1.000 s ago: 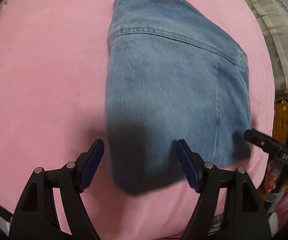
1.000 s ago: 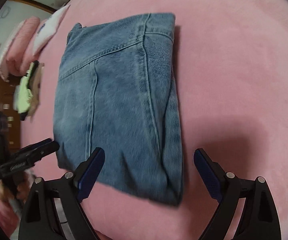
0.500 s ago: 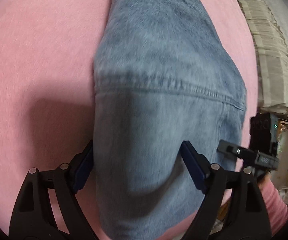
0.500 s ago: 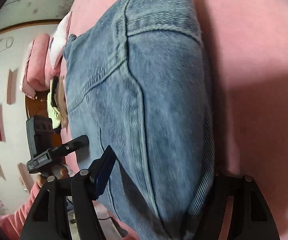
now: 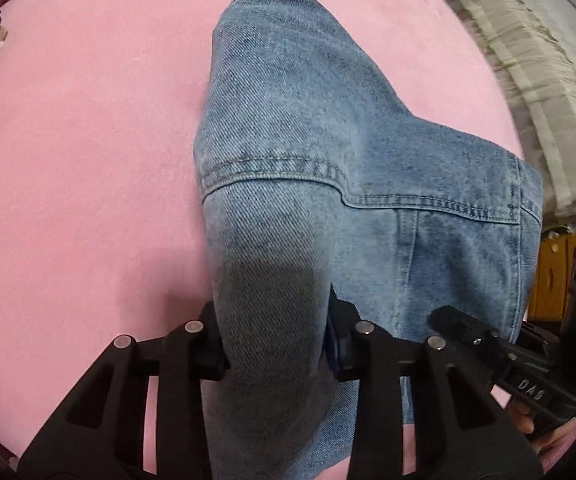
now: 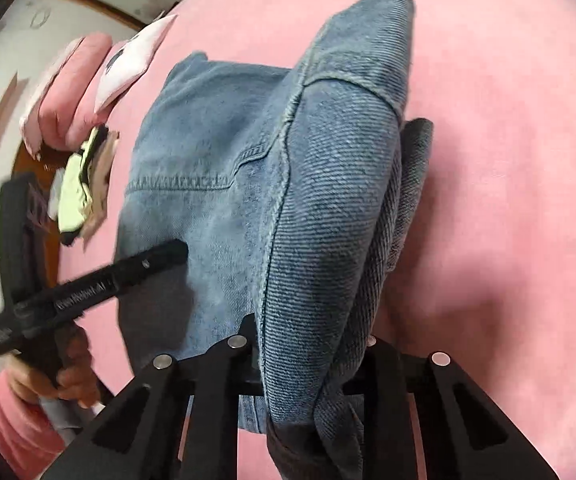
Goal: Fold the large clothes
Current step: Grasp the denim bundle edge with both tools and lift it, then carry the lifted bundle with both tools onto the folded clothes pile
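Observation:
Folded blue jeans (image 5: 328, 152) lie on a pink bed cover (image 5: 80, 152). My left gripper (image 5: 274, 348) is shut on the near left corner of the jeans, and the denim bunches up between its jaws. My right gripper (image 6: 308, 364) is shut on the near right corner of the jeans (image 6: 320, 216), where several layers hang between its jaws. The near edge of the jeans is raised off the cover. The right gripper also shows in the left wrist view (image 5: 488, 340), and the left gripper in the right wrist view (image 6: 100, 280).
Pink and white pillows (image 6: 72, 84) and a pale green item (image 6: 76, 188) lie at the bed's far left. A cream quilted blanket (image 5: 536, 80) lies beyond the bed's right side. The pink cover (image 6: 508, 160) spreads wide to the right of the jeans.
Both grippers have moved in over the near edge of the jeans and closed on its two corners. The near edge has risen off the cover.

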Demonstrator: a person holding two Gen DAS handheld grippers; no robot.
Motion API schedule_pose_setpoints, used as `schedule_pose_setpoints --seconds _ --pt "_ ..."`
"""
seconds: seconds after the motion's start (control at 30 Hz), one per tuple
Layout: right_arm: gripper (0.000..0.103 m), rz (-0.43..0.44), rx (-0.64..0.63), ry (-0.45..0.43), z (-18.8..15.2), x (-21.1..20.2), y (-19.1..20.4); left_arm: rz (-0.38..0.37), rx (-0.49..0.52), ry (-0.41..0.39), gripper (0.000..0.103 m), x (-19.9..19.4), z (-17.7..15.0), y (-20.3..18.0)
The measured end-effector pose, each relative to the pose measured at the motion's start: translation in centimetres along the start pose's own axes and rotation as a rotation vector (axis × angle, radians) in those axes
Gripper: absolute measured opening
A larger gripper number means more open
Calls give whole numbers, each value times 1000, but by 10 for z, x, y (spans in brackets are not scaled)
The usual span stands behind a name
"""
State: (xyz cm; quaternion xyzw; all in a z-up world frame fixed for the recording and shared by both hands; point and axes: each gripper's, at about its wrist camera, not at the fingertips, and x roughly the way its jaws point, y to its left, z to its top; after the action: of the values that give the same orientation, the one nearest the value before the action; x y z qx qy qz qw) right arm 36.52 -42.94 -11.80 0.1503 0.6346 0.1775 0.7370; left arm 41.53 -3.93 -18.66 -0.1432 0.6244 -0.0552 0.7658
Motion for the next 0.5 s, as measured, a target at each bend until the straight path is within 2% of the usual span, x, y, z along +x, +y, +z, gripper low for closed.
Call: schedule_pose_setpoints --seconds 0.1,0.23,0.37,0.5 --pt "18 8 23 -20 -23 -27 3 -8 33 -2 31 -27 -23 -2" --pt "18 15 48 7 -65 -65 -2 -14 38 21 31 -58 -60 3" --pt "18 12 51 56 -104 -92 0 -7 -1 28 30 -87 -102 18" --pt "18 11 -11 107 -131 -102 11 -15 -62 39 30 -111 -136 35"
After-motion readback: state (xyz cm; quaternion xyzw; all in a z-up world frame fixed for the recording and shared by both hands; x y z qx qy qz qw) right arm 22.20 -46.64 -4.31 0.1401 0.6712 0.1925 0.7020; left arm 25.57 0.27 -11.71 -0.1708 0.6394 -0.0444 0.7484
